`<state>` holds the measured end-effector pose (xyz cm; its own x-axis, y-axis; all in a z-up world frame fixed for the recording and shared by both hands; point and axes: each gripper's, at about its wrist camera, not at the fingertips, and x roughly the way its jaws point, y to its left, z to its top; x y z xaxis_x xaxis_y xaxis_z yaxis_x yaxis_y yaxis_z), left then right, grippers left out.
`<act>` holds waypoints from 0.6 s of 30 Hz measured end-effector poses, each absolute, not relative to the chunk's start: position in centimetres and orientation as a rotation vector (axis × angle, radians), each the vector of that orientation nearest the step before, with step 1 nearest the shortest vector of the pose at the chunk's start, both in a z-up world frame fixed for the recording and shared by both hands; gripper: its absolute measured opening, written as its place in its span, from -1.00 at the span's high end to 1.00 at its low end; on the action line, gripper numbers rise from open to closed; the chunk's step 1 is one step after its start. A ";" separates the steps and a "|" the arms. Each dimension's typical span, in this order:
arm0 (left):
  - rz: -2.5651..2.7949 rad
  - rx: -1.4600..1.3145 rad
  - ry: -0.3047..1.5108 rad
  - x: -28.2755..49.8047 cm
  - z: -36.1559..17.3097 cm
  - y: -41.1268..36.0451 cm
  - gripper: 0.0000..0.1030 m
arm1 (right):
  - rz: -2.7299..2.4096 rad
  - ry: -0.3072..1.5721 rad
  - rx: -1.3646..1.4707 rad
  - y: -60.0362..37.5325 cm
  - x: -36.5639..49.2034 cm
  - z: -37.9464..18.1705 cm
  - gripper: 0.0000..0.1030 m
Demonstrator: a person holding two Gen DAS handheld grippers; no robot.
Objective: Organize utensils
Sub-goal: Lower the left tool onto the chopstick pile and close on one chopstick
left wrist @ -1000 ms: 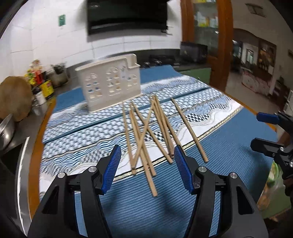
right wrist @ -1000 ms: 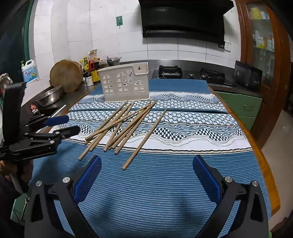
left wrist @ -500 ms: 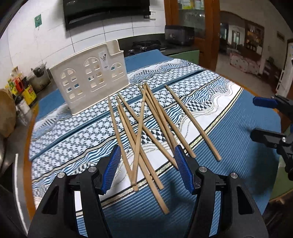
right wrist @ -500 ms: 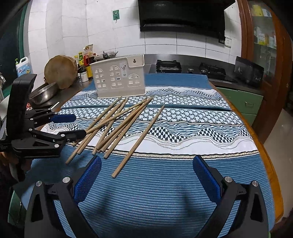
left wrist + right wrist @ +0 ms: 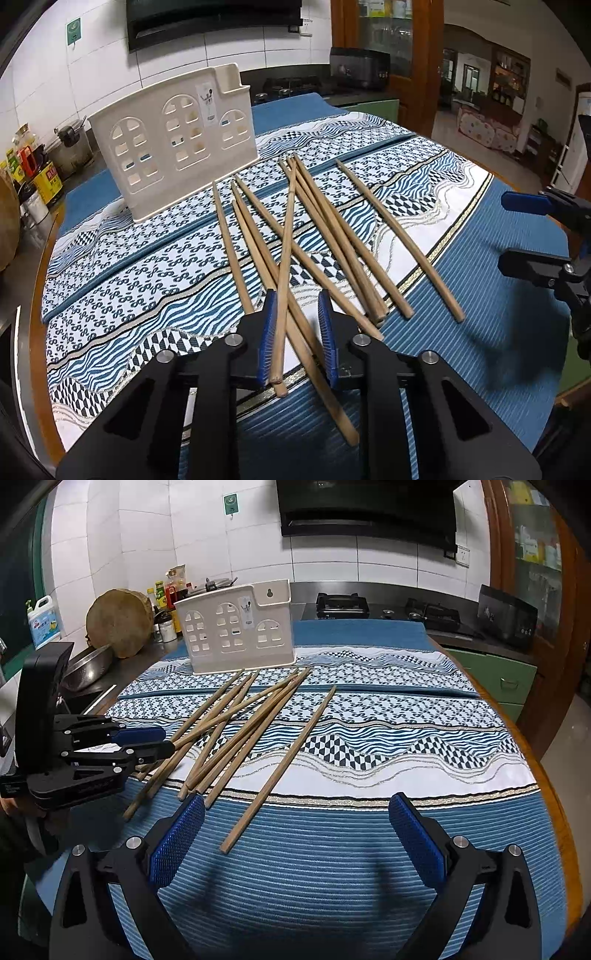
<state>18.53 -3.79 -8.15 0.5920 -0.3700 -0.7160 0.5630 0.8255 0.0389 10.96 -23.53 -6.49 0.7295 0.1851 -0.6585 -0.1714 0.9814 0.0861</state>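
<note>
the left gripper (image 5: 297,334) has its jaws narrowed around the near ends of the wooden chopsticks (image 5: 325,240), not yet pinching them. they lie fanned on the patterned cloth (image 5: 388,738) just before the cream utensil holder (image 5: 173,140). the right gripper (image 5: 297,843) gapes wide, nearer than the holder and apart from the chopsticks.

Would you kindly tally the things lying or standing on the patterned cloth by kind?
wooden chopsticks: 9
white utensil holder: 1
Total: 10
</note>
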 end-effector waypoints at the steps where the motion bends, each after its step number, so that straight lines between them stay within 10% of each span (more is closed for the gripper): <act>1: -0.552 0.277 0.764 18.6 -8.2 -3.8 0.58 | 0.197 0.730 0.021 -23.5 11.0 -6.6 -0.87; 18: -0.603 0.226 0.815 20.0 -9.4 -3.1 0.87 | 0.206 0.770 0.032 -22.3 11.8 -7.6 -0.86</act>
<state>19.95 -3.08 -9.38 0.5310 -0.4159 -0.7383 0.5841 0.8109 -0.0367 11.83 -22.31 -7.56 0.6991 0.1970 -0.6874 -0.1735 0.9793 0.1042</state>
